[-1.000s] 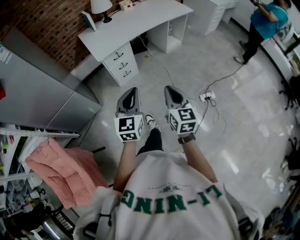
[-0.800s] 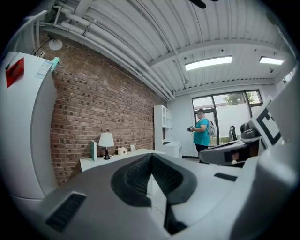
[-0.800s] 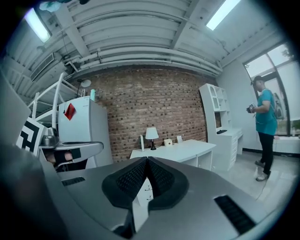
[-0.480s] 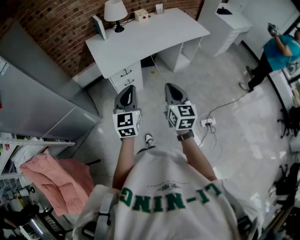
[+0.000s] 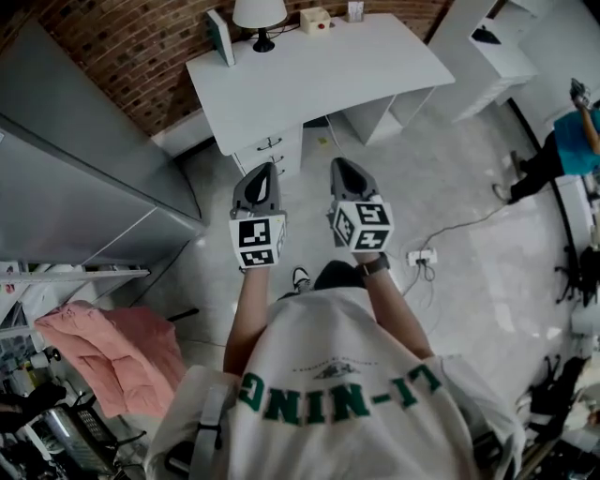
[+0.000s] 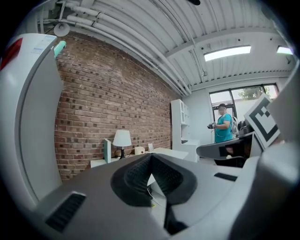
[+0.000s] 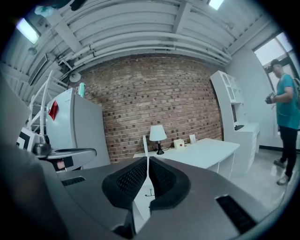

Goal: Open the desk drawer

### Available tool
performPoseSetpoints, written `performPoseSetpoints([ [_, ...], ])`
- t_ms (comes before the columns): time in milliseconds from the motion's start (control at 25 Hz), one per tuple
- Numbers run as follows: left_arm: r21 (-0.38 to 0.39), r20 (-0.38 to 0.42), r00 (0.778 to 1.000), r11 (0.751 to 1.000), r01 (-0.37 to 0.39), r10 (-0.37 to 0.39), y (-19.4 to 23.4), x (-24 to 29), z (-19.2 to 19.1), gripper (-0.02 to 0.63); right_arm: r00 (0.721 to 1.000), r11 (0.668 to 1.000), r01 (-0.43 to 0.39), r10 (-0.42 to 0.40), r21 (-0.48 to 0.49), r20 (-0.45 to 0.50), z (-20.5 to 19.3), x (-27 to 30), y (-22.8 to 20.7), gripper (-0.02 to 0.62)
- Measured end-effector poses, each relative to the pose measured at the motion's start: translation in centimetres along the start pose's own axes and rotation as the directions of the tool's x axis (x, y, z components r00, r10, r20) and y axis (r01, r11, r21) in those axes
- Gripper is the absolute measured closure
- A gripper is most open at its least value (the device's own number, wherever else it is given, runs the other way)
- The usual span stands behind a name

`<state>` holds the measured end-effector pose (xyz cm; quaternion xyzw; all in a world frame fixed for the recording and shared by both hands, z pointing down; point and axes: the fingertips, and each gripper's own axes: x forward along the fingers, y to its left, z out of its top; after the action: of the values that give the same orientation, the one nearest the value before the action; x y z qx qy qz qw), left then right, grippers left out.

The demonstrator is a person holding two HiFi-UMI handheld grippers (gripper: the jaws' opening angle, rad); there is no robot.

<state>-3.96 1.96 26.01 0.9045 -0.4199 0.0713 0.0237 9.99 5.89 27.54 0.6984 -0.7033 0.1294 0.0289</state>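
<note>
The left gripper (image 5: 266, 169) and right gripper (image 5: 339, 165) are shut and empty; shut claws might just bump the drawer (image 5: 270, 146).

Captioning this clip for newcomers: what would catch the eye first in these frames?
The left gripper and right gripper, each with a black-and-white marker cube, sit side by side at the centre of the head view, both shut and empty, pointing at the white desk. The desk stands against a brick wall, with a lamp on top and closed drawers at its left end. A person in a teal top stands far right.
</note>
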Motion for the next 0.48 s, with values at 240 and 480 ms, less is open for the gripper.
performPoseSetpoints([
  [240,-0.049,-0.03,0.998,0.998,-0.05,0.049,2.4,1.3,-2.0,0.607,0.996,0.998,-0.06,0.058,-0.026,-0.063,-1.5,4.5,0.9,0.592],
  [480,-0.12,-0.096,0.989,0.985,-0.122,0.111,5.5,2.6,-5.9,0.607,0.98,0.986,-0.16,0.154,-0.043,-0.124,-3.6,9.0,2.5,0.592],
])
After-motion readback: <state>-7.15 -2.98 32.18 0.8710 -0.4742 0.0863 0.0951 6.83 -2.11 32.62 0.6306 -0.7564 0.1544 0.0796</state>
